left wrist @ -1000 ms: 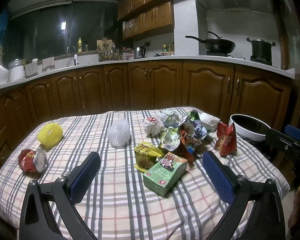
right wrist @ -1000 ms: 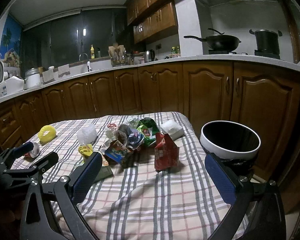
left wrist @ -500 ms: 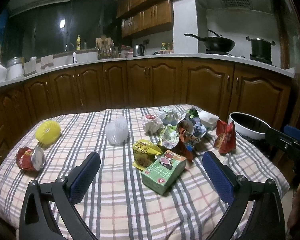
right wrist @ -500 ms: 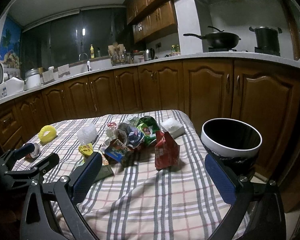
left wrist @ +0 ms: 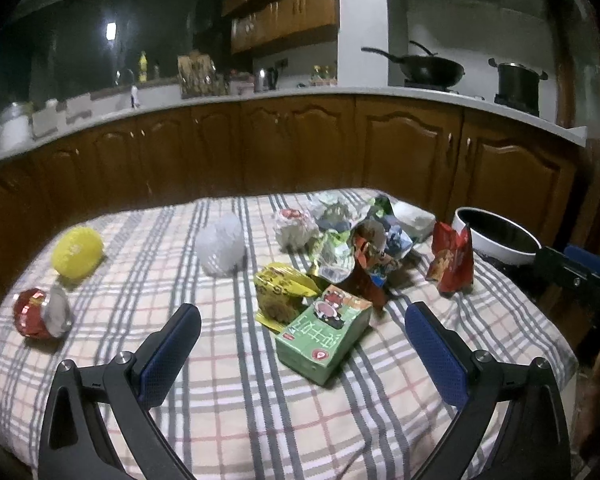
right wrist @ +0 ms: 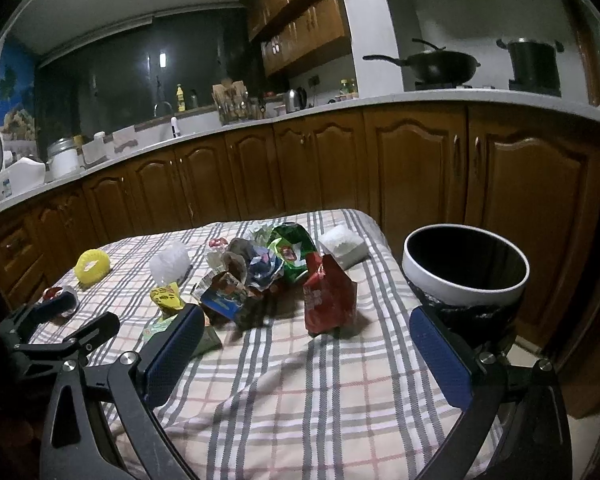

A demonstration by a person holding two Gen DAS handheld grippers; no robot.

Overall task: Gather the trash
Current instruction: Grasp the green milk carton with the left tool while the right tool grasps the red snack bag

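Note:
Trash lies on a checked tablecloth (left wrist: 228,392): a green carton (left wrist: 324,334), a yellow wrapper (left wrist: 280,290), a red snack bag (left wrist: 451,258) (right wrist: 330,296), a pile of crumpled wrappers (left wrist: 364,240) (right wrist: 260,268), a white ball (left wrist: 223,250), a yellow ball (left wrist: 77,252) and a red cup (left wrist: 40,313). A white-rimmed bin (right wrist: 466,266) (left wrist: 500,238) stands past the table's right edge. My left gripper (left wrist: 302,338) is open, just before the green carton. My right gripper (right wrist: 306,344) is open and empty, before the red bag.
Brown kitchen cabinets (right wrist: 340,168) and a counter curve behind the table. A wok (right wrist: 440,66) and a pot (right wrist: 534,64) sit on the stove at the right. The left gripper also shows in the right wrist view (right wrist: 60,320).
The left gripper has moved slightly forward and lower toward the green carton. The right gripper has hardly moved. Both stay open.

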